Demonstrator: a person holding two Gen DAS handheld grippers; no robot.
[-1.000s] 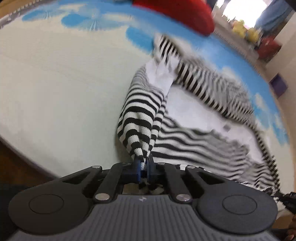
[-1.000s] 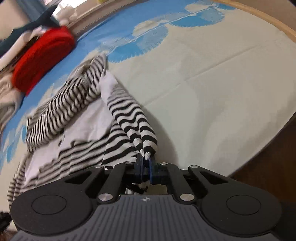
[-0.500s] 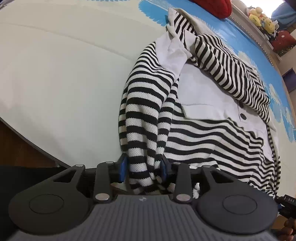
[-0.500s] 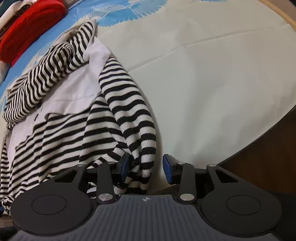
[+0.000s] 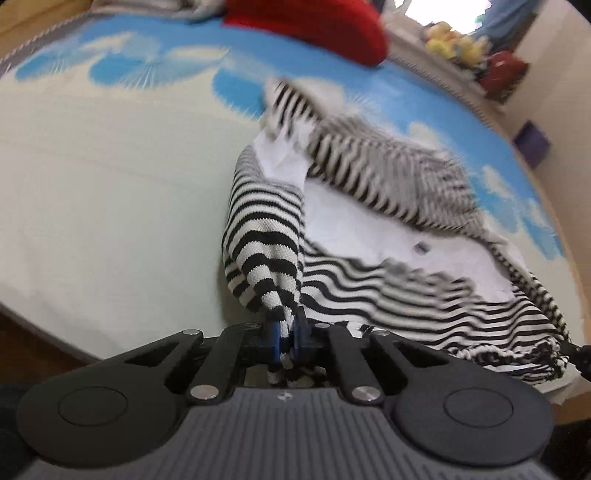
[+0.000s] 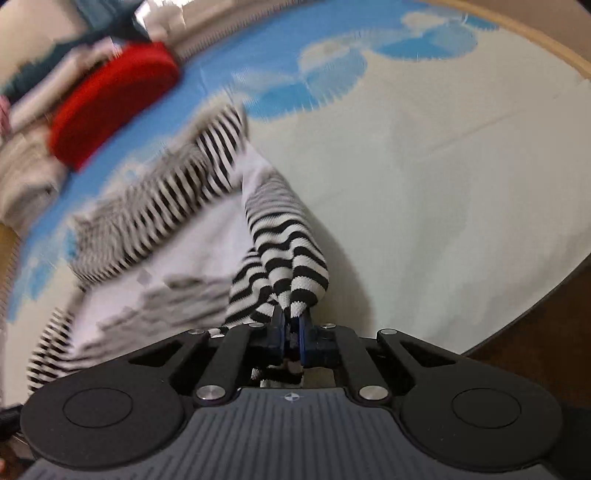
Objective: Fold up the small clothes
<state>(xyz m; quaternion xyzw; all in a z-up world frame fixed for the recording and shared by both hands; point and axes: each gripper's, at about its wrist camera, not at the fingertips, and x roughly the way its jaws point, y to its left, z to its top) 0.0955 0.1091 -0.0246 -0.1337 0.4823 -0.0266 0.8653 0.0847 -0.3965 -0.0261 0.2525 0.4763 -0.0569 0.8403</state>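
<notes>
1. The black-and-white striped knit garment point(image 5: 369, 236) lies spread on the cream-and-blue patterned bed sheet point(image 5: 110, 192), near its front edge.
2. The left tongs point(image 5: 285, 338) pinch one striped corner.
3. The right tongs point(image 6: 291, 332) pinch the other.
4. A red cushion point(image 5: 314, 26) sits beyond the garment.

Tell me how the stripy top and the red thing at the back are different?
The stripy top is black and white; the red thing is one plain colour. The top lies near the front, pinched by the left gripper and right gripper; the red thing sits far back, untouched. Both rest on the blue-and-cream sheet.
</notes>
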